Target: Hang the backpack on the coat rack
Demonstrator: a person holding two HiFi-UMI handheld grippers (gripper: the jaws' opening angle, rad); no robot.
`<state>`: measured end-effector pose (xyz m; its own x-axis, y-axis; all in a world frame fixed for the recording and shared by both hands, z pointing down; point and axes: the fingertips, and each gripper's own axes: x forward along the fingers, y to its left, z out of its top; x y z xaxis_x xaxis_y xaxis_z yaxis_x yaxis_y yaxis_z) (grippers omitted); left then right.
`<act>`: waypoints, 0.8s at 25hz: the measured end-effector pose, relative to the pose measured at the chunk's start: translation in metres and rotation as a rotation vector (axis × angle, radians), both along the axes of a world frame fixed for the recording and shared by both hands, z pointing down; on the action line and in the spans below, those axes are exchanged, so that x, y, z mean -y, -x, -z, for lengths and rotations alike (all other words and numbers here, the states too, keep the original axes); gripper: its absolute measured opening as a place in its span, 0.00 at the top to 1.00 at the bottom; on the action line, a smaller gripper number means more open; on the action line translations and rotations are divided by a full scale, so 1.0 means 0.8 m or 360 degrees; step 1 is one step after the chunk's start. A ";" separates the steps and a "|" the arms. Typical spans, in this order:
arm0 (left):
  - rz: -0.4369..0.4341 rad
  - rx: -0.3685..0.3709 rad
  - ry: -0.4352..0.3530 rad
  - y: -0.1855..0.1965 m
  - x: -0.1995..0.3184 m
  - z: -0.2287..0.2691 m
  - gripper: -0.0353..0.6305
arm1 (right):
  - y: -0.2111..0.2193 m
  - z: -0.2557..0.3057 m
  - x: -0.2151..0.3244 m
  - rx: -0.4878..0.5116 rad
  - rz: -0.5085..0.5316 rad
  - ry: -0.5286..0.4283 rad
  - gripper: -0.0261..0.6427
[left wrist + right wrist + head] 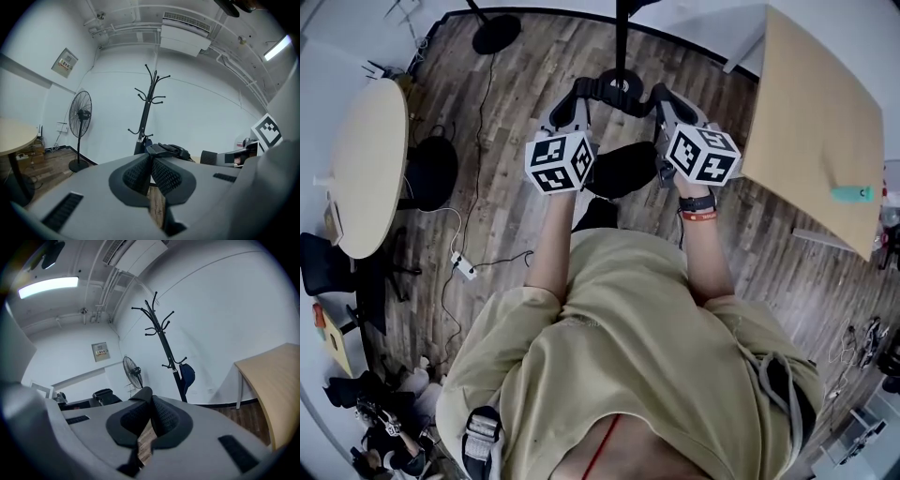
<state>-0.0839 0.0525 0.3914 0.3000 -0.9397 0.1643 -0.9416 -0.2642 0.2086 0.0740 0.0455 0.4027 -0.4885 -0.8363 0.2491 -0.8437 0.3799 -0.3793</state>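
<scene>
A black backpack (622, 170) hangs between my two grippers over the wooden floor. Its black top strap (615, 89) runs from one pair of jaws to the other. My left gripper (571, 100) is shut on the strap's left end, and the strap (167, 149) shows just past its tips (150, 161). My right gripper (667, 99) is shut on the other end, where a black bit pokes up at its tips (151, 403). The black coat rack (148, 107) stands straight ahead by the white wall; its pole (622, 37) rises just beyond the strap, and it (161, 341) shows in the right gripper view too.
A dark blue cap (187, 374) hangs low on the rack. A standing fan (79, 118) is left of it, its base (497, 34) on the floor. A round table (371, 165) and black chair (431, 172) are left, a rectangular wooden table (821, 122) right. Cables (465, 268) trail on the floor.
</scene>
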 end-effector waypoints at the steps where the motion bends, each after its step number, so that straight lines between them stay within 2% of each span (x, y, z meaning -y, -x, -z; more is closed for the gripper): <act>1: 0.0006 -0.0005 0.0007 0.006 0.013 -0.002 0.91 | 0.006 -0.001 0.010 -0.0001 0.0003 0.0007 0.93; 20: -0.0072 -0.0068 -0.0037 0.083 0.216 0.016 0.91 | 0.084 0.013 0.207 0.0013 -0.0080 -0.0018 0.93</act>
